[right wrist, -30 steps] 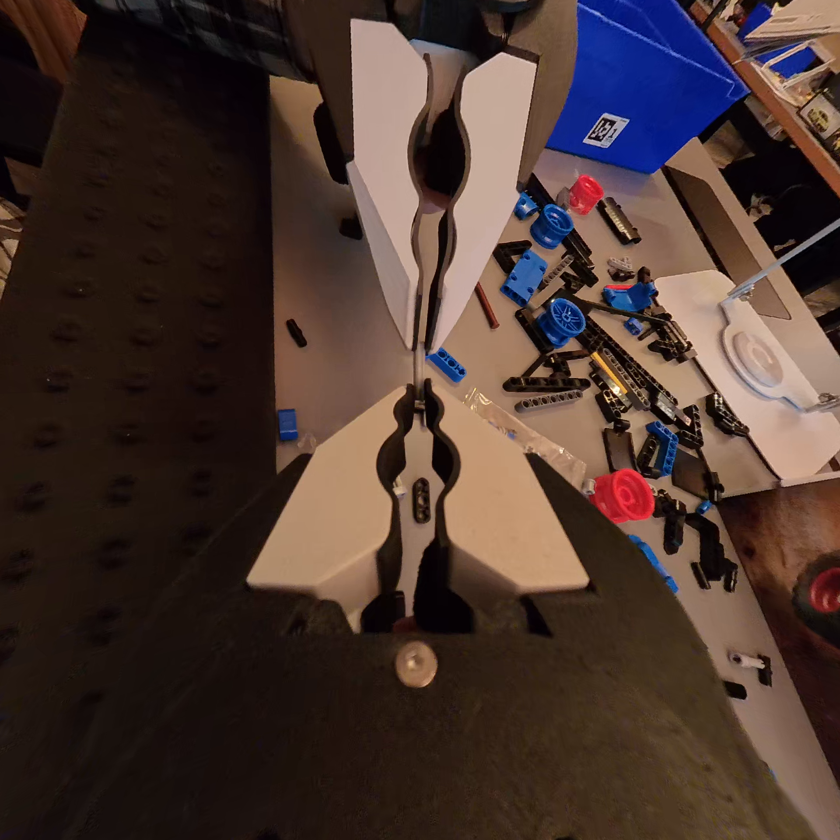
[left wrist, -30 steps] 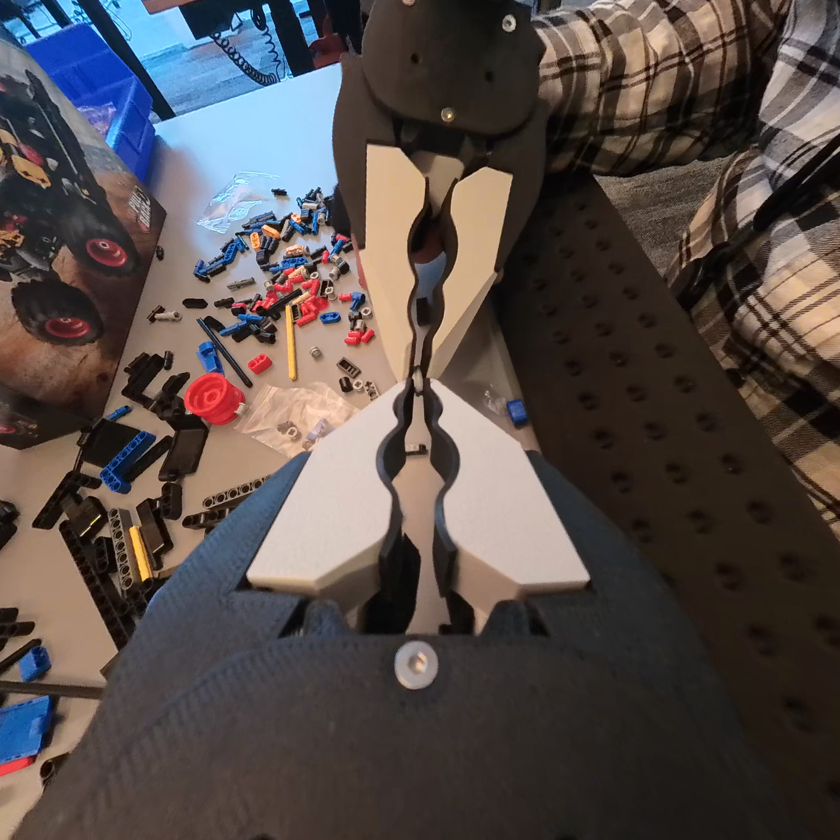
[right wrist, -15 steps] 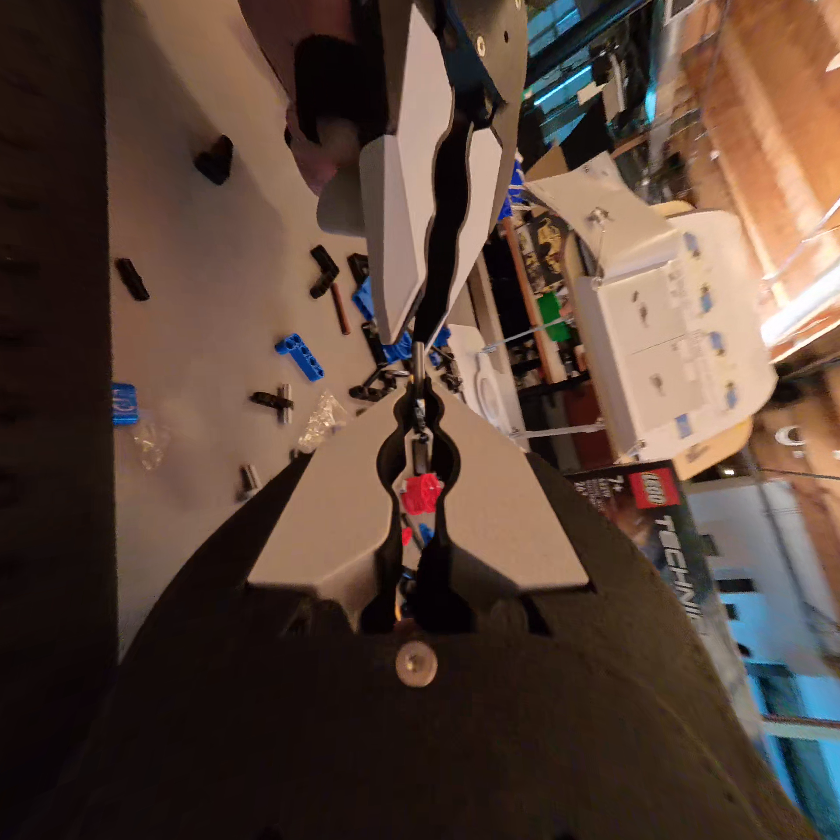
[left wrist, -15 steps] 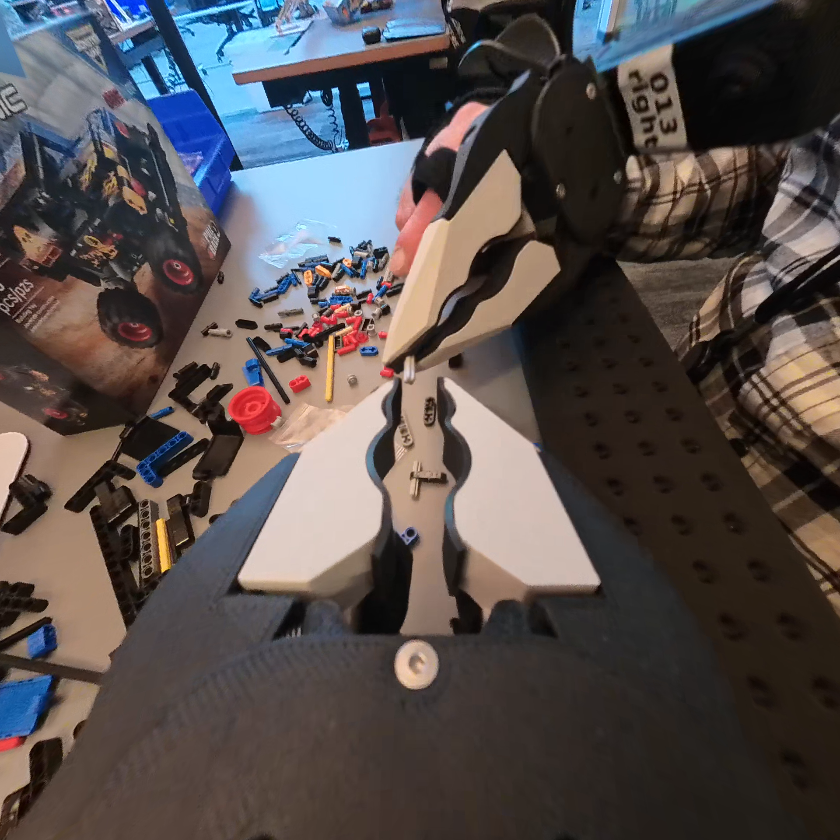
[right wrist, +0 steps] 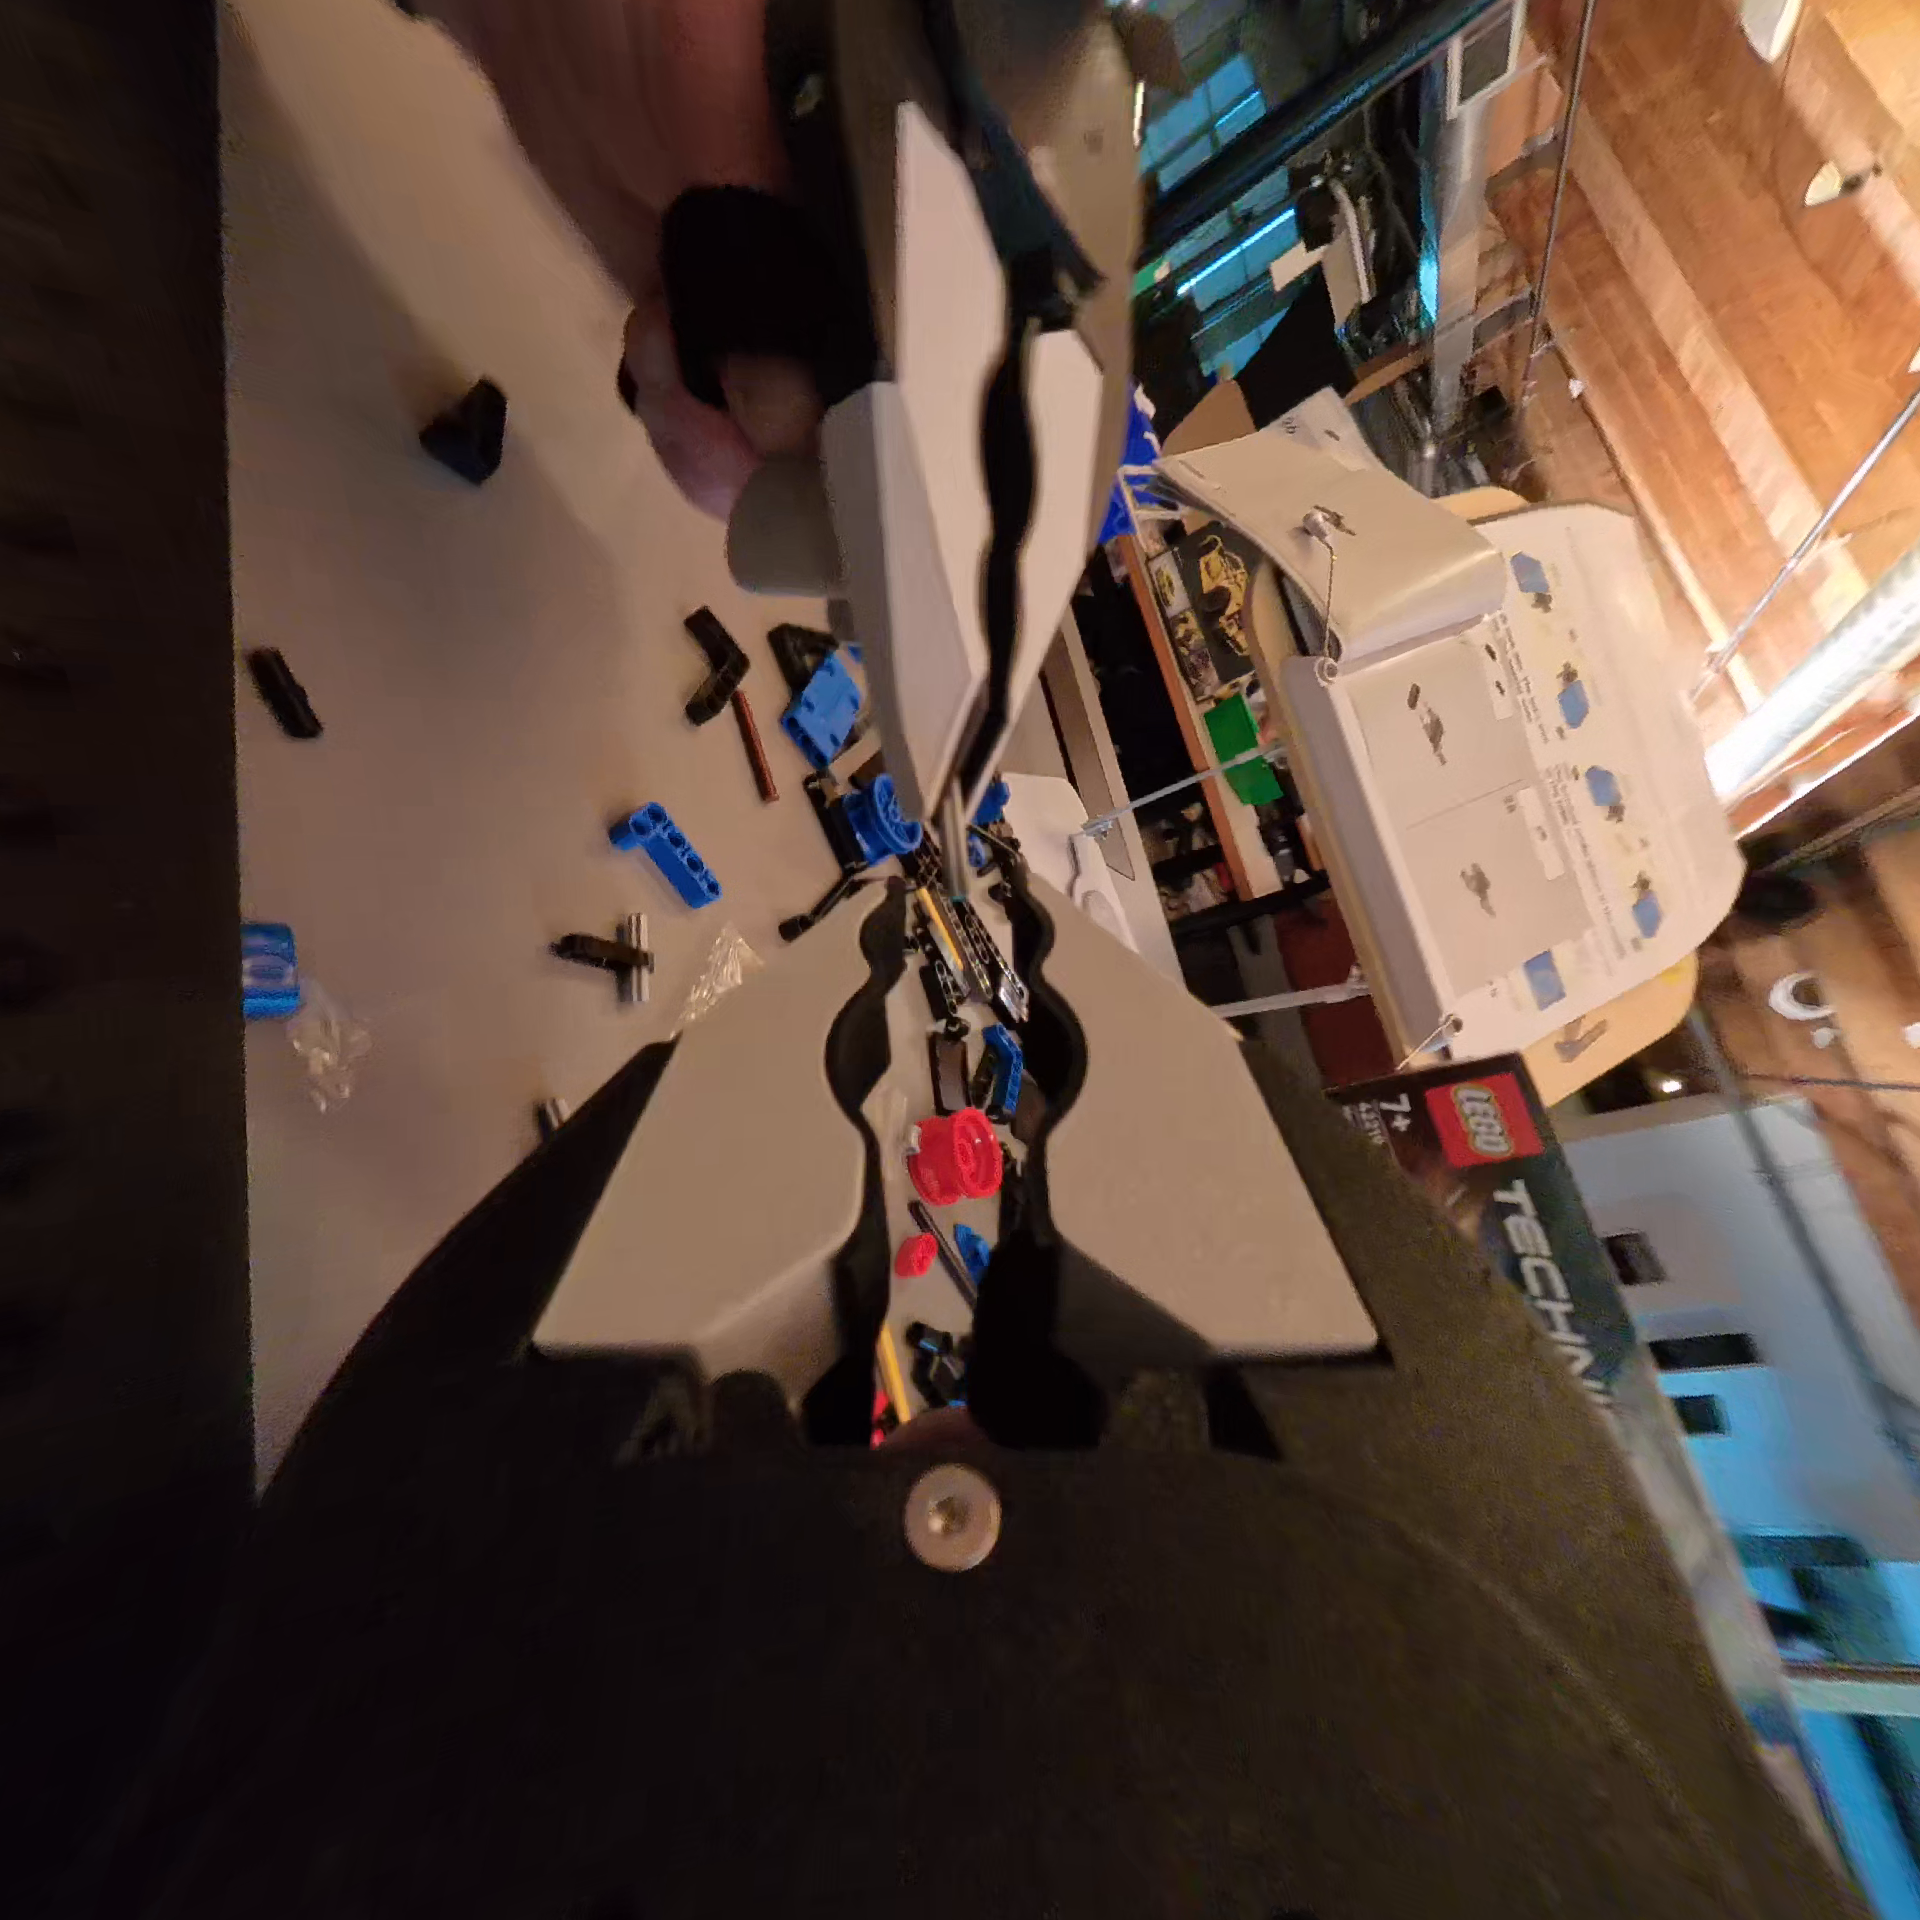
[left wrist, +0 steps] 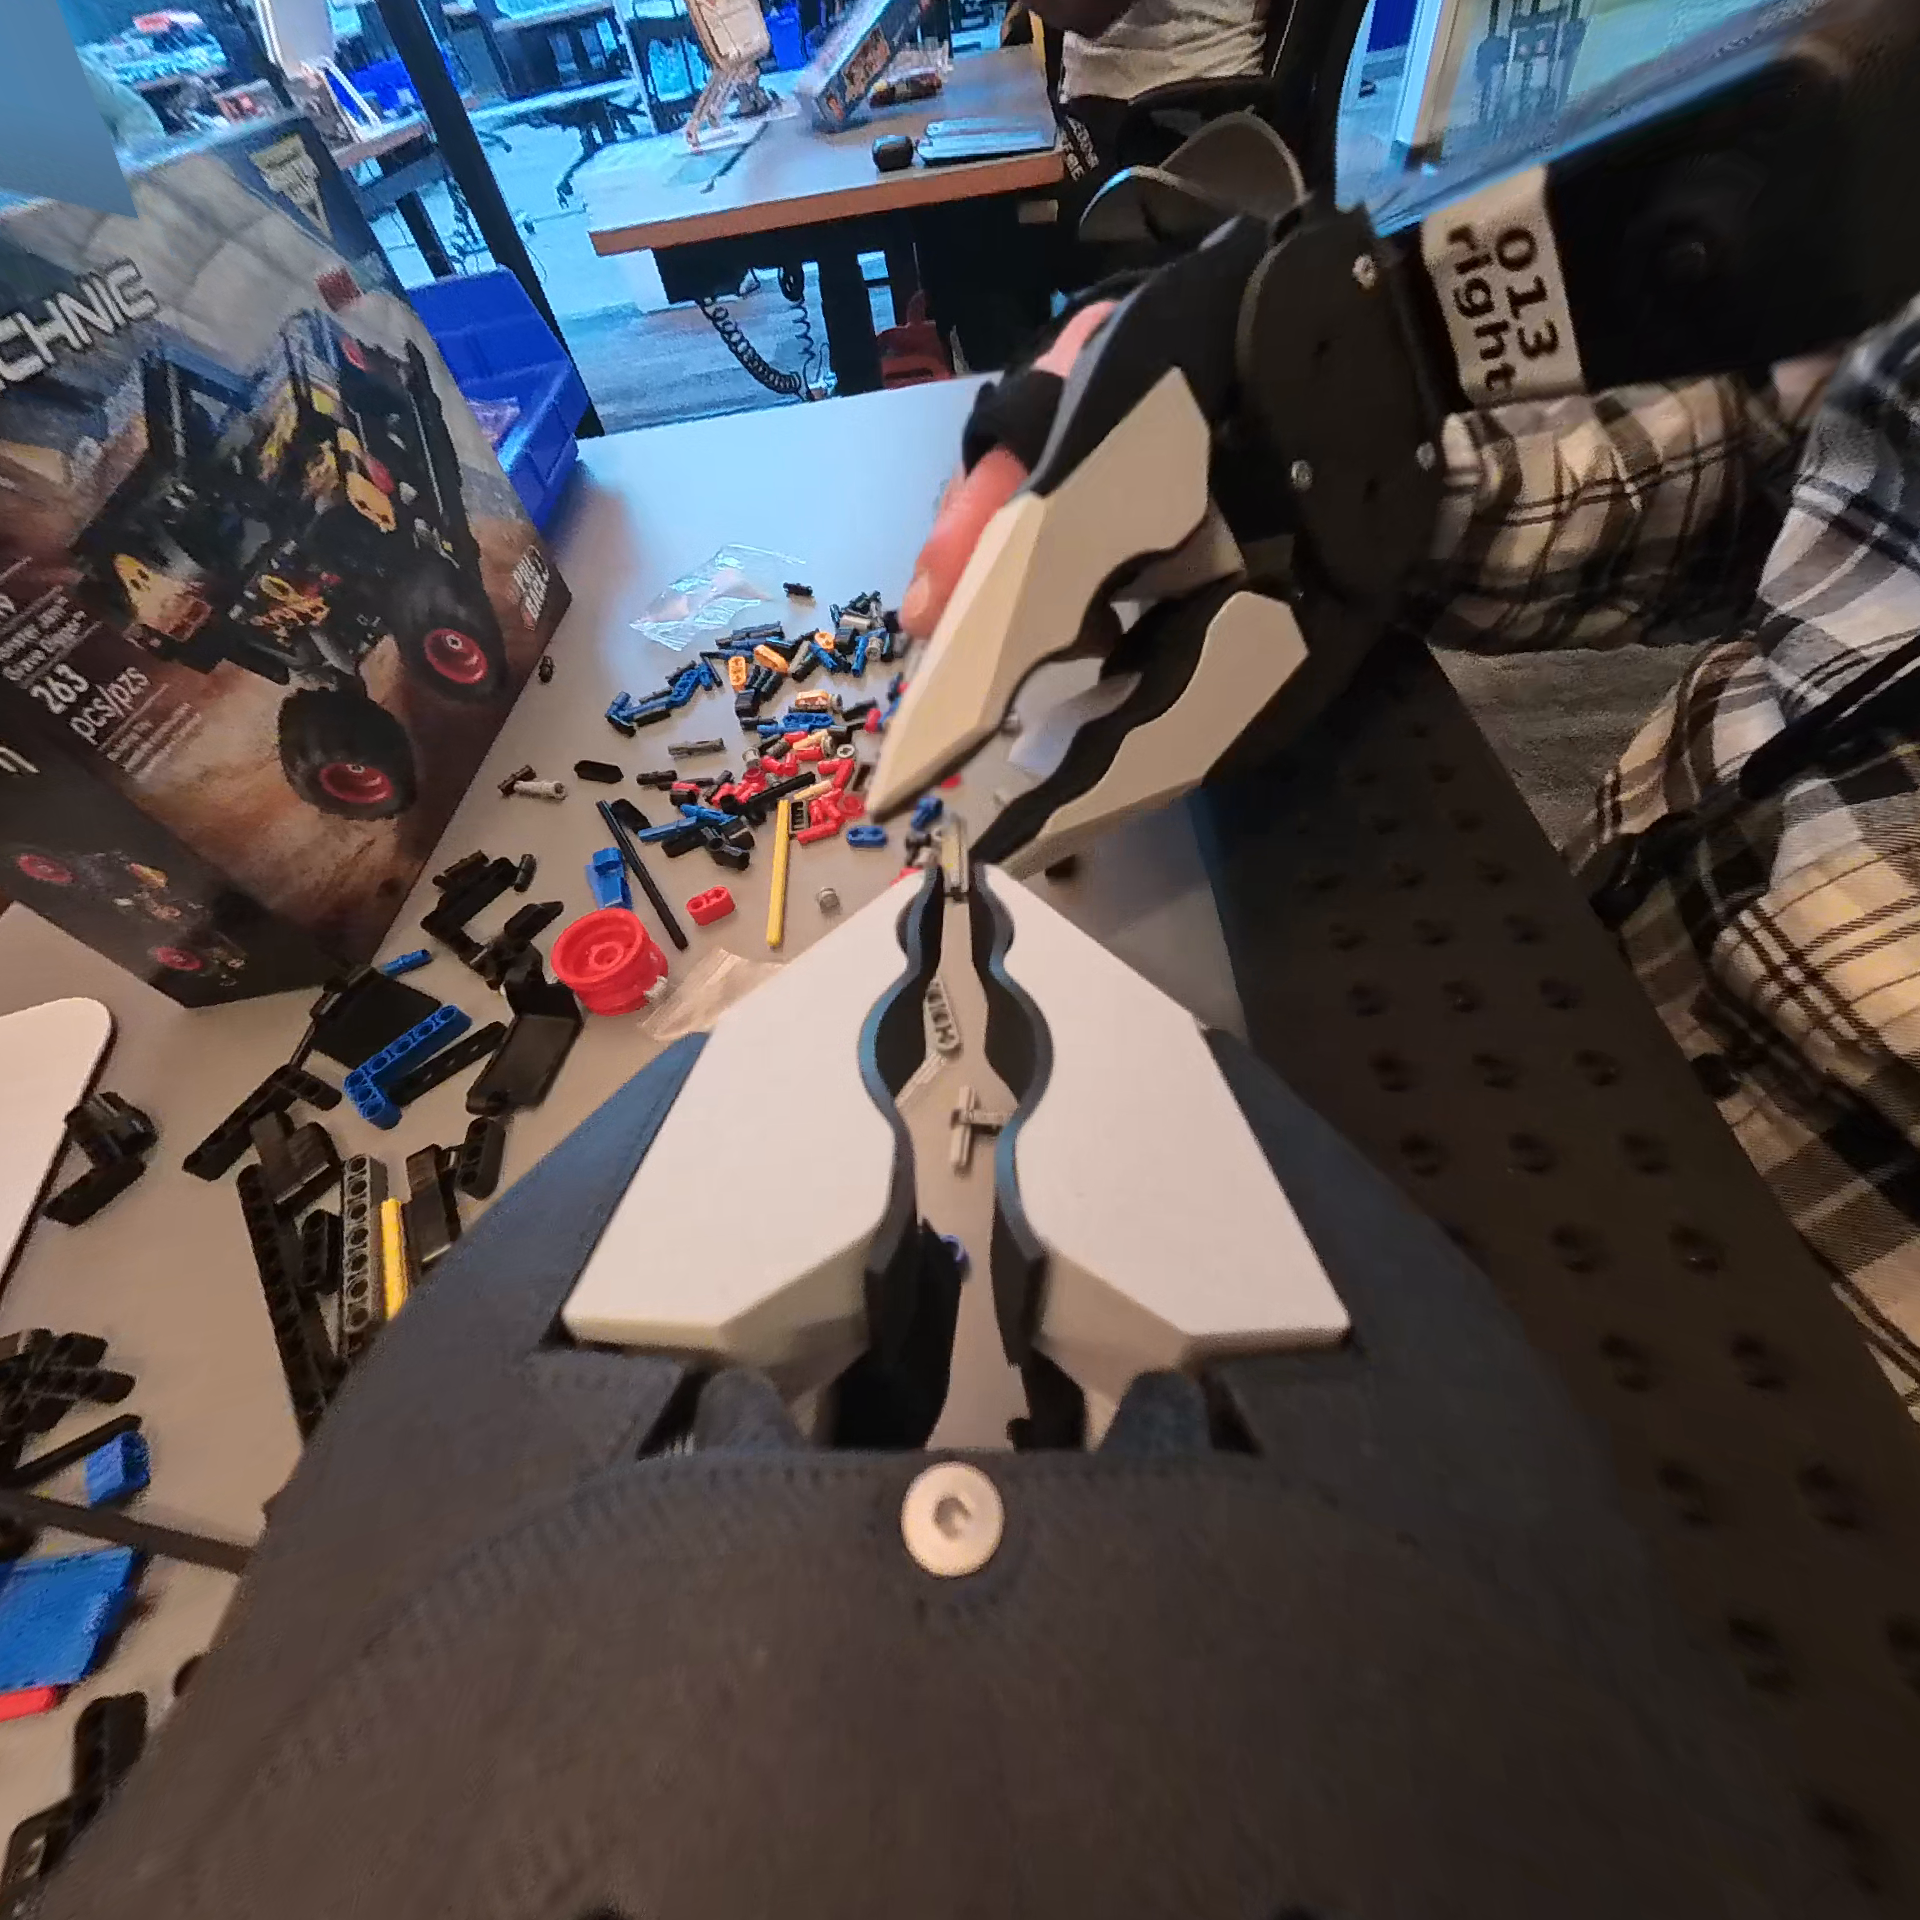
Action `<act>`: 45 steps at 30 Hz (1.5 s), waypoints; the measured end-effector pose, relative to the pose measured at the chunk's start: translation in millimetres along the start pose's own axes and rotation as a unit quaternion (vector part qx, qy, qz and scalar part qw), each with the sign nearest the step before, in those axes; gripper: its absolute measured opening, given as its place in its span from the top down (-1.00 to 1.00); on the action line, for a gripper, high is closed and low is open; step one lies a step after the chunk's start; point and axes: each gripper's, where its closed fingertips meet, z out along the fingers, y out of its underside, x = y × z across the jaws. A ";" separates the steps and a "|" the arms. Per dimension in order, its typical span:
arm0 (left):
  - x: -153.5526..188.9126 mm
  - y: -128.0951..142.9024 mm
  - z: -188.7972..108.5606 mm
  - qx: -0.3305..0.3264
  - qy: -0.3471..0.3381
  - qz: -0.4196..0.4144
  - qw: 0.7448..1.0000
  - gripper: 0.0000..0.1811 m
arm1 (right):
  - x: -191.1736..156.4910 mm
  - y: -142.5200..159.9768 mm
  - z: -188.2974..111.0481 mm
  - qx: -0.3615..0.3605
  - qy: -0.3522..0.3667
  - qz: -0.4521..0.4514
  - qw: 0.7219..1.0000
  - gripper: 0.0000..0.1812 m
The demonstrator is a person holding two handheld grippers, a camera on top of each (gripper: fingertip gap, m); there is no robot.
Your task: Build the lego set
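Note:
My left gripper [left wrist: 951, 883] is shut on a small grey pin [left wrist: 951, 847] that sticks out past its tips, held above the table. My right gripper [left wrist: 935, 826] comes in from the upper right with its jaws parted around that pin, without gripping it. In the right wrist view my right gripper [right wrist: 958, 883] is open and the left gripper [right wrist: 956, 784] points down at it, with the pin [right wrist: 948, 831] between the two. Loose Lego pieces [left wrist: 790, 748] lie in a pile behind them on the grey table [left wrist: 779, 499].
The set's box [left wrist: 239, 623] stands at the left. A red wheel hub [left wrist: 608, 961] and black beams [left wrist: 312, 1226] lie in front of it. A black perforated mat [left wrist: 1507, 1039] covers the right side. An instruction booklet on a stand [right wrist: 1475, 790] stands behind the pieces. The grippers are tip to tip, or close to it. From either gripper's tips it is about 15 cm to the red wheel hub [left wrist: 608, 961]. Look for it in the right wrist view [right wrist: 956, 1134] too.
My right gripper has opened and let go of the grey pin, which stays in my left gripper. Both grippers have tilted and lifted, the right one rolling onto its side.

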 end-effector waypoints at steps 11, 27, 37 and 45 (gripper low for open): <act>-3.4 -22.2 -6.8 -0.005 -0.115 0.219 0.969 0.97 | 5.2 -8.5 -11.0 0.081 -0.122 0.284 0.948 0.80; 10.3 -39.4 0.1 -0.065 -0.244 0.512 0.821 0.98 | 17.3 -28.2 -34.0 0.183 -0.248 0.480 0.821 0.90; 3.6 -29.6 2.0 -0.056 -0.203 0.441 0.873 0.99 | 15.3 -21.4 -28.9 0.157 -0.220 0.430 0.862 0.93; -4.3 -13.7 5.8 -0.063 -0.159 0.356 0.919 0.98 | 5.7 -5.7 -11.7 0.071 -0.133 0.245 0.958 0.92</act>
